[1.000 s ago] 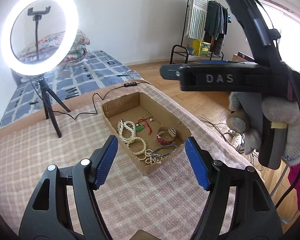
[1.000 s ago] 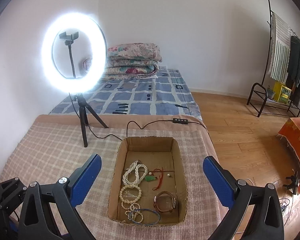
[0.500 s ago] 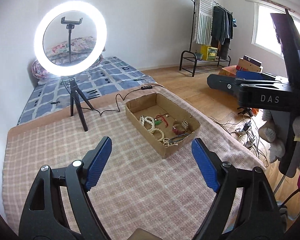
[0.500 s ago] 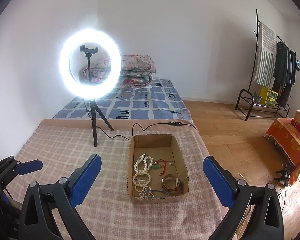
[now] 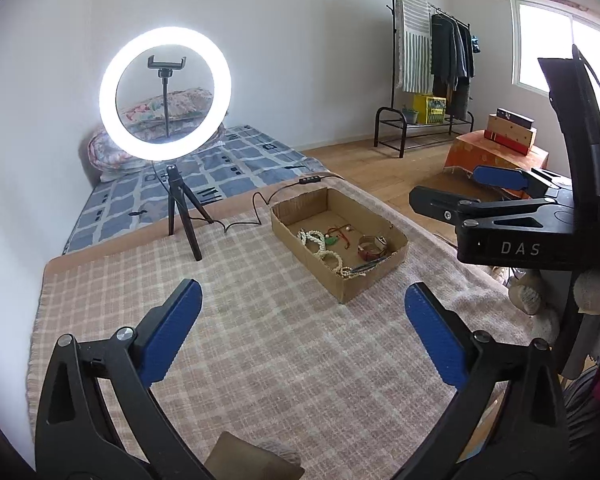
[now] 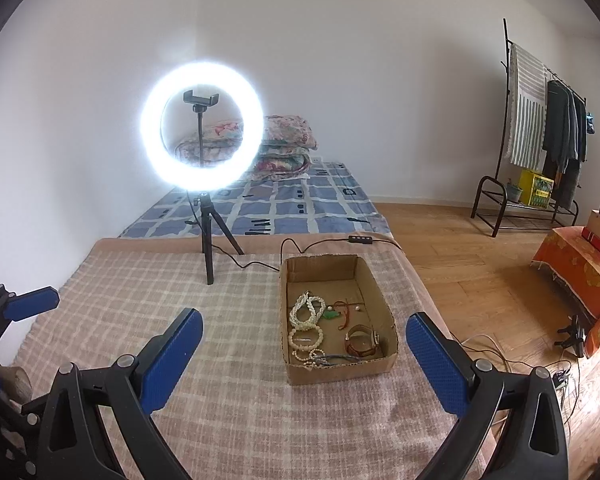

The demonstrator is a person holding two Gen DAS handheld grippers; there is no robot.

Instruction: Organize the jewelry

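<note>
A shallow cardboard box (image 5: 370, 282) (image 6: 340, 372) sits on the checked cloth at the table's right side. Inside lie white pearl strands (image 5: 312, 238) (image 6: 306, 312), bead bracelets, a red cord with a green pendant (image 6: 340, 314) and a brown watch (image 5: 370, 248) (image 6: 362, 342). My left gripper (image 5: 302, 292) hangs back from the box over the cloth, its jaws opening wide with nothing between them. My right gripper (image 6: 304, 320) is open and empty too, set back from the box's near wall. It also shows at the right of the left wrist view (image 5: 500, 200).
A lit ring light (image 5: 166, 92) (image 6: 202, 126) stands on a tripod at the table's far edge, its cable running past the box. Beyond are a mattress (image 6: 292, 208), a clothes rack (image 6: 540, 140) and an orange-covered stand (image 6: 576, 264). The table's right edge drops to wooden floor.
Both grippers have drawn back from the box, which now looks smaller and farther. The left jaws have spread wider. The jewelry in the box has not moved.
</note>
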